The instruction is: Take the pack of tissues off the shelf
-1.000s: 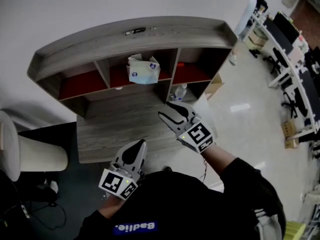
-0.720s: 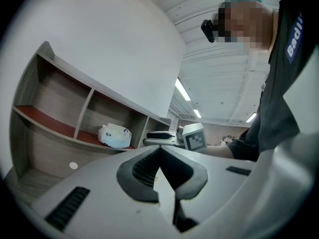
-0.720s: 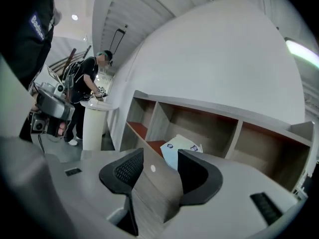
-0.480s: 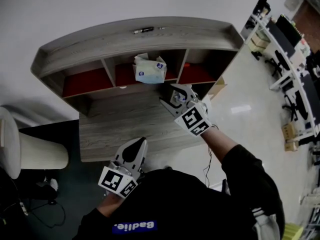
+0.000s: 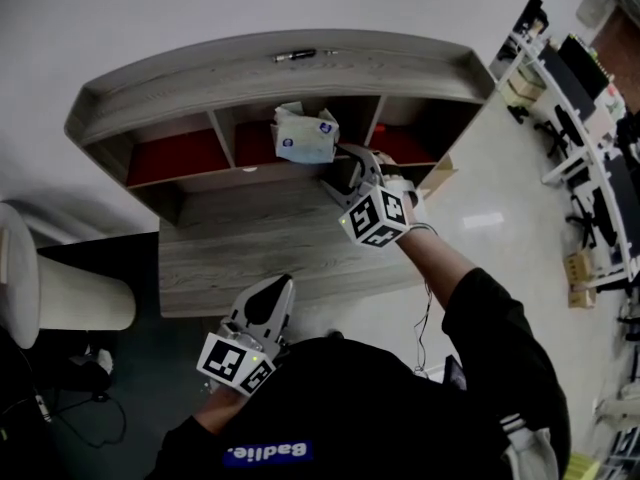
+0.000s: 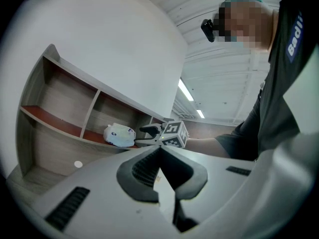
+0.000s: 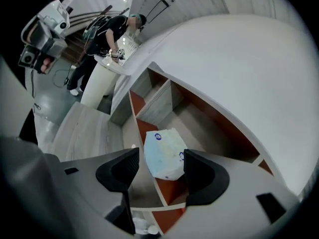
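- Our right tool (image 5: 343, 166) reaches toward the shelf (image 5: 280, 76) with its jaws opening wide. In the right gripper view the pack of tissues (image 7: 164, 153) is framed between them, but the pads do not press on it.
- Our left tool (image 5: 277, 290) hangs low near the front edge of the desk (image 5: 240, 253), jaws together and holding nothing.
- We judge that we are at the approach, with the grasp not yet made. The pack sits in the middle compartment (image 5: 250, 143) of the shelf, on its red floor.
- Next, we think the right tool must go forward until the pads flank the pack's sides, then close gently, since the soft wrap will give, and draw it out.
- We count one pack of tissues, three shelf compartments and two tools.
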